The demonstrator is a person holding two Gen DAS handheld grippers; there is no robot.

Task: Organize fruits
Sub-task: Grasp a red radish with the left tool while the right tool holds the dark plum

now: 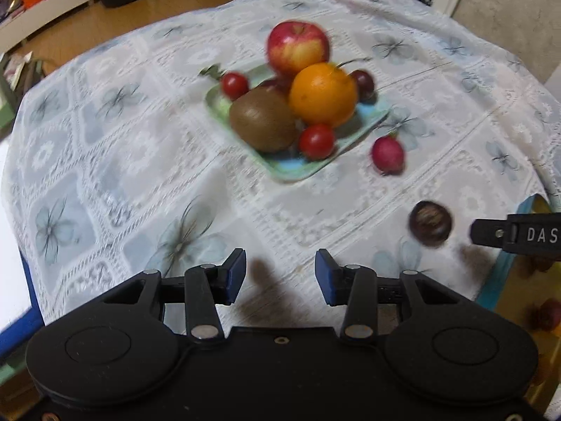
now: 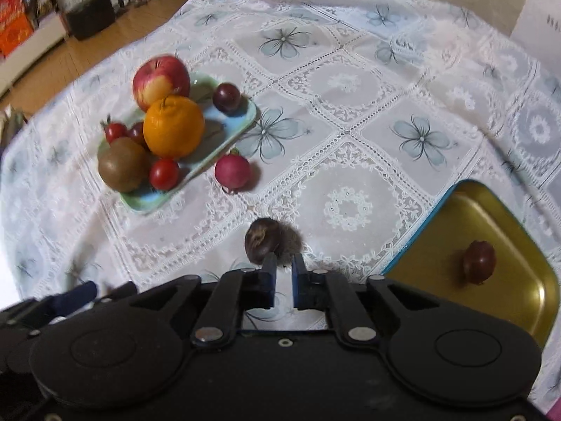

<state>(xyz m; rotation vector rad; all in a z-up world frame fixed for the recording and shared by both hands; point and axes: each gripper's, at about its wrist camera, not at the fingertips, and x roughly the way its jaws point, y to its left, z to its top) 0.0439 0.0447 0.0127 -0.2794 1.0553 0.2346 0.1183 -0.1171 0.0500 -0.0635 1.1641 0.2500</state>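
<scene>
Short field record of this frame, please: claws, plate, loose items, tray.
Left claw: open, empty
Right claw: shut, empty
Green plate: apple, orange, kiwi, cherry tomatoes
Radish: off the plate, beside it
Loose chestnut: by right claw's tip, not gripped
Gold tray: one chestnut

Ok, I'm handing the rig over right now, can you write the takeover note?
Left gripper: open, empty, above the tablecloth.
Right gripper: shut, empty; the loose chestnut lies on the tablecloth just ahead of it, apparently not gripped.
Gold tray: one trayed chestnut.
Green plate: apple, orange and kiwi piled on it; radish beside it.
Left: probably the loose chestnut, maybe the radish.
</scene>
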